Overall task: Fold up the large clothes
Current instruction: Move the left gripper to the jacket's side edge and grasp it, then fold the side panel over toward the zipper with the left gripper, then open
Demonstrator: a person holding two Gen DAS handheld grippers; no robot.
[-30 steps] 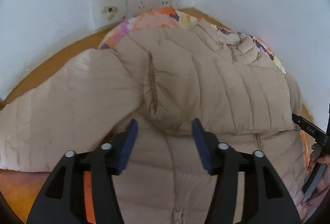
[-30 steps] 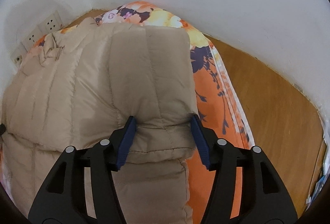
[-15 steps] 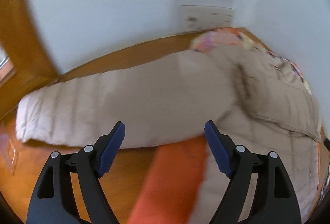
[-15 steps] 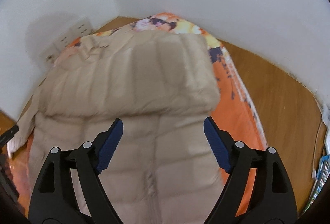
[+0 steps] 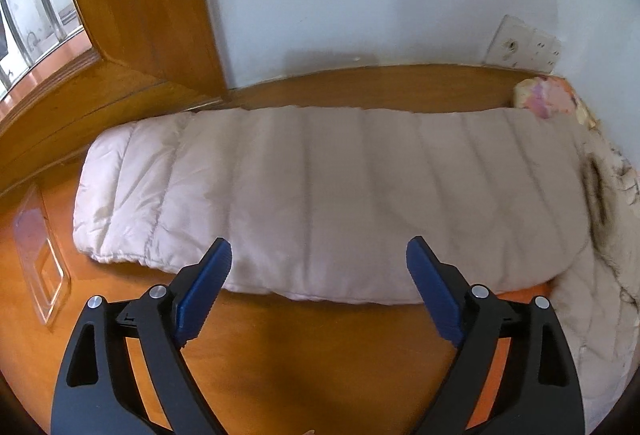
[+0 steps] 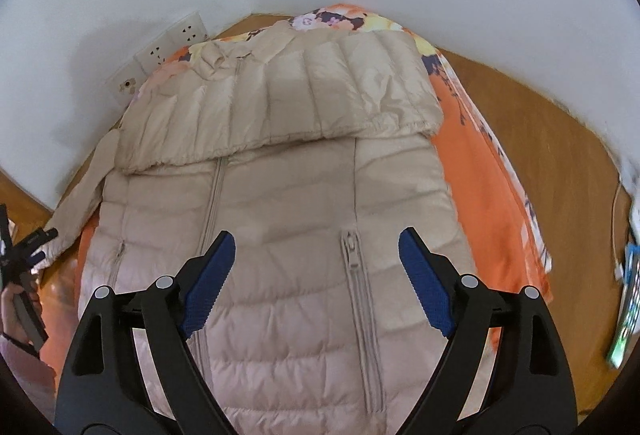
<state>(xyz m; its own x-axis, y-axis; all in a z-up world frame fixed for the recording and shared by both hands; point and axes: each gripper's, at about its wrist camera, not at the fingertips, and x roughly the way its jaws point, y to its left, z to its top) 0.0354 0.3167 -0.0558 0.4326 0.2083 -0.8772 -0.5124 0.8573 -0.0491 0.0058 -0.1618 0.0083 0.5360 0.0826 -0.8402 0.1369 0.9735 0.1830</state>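
My left gripper and right gripper gaped empty; the outstretched sleeve ahead of my left needed pinching and folding over the jacket.

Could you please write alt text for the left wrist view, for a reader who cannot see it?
The open left gripper hovers over a beige puffer jacket's sleeve, stretched flat across a wooden surface. White wall sockets sit behind.

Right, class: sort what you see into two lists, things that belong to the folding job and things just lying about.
Belongs to the job:
puffer jacket
outstretched sleeve
folded sleeve
left gripper
right gripper

Just lying about:
floral bedspread
wall sockets
clear plastic tray
wooden door frame
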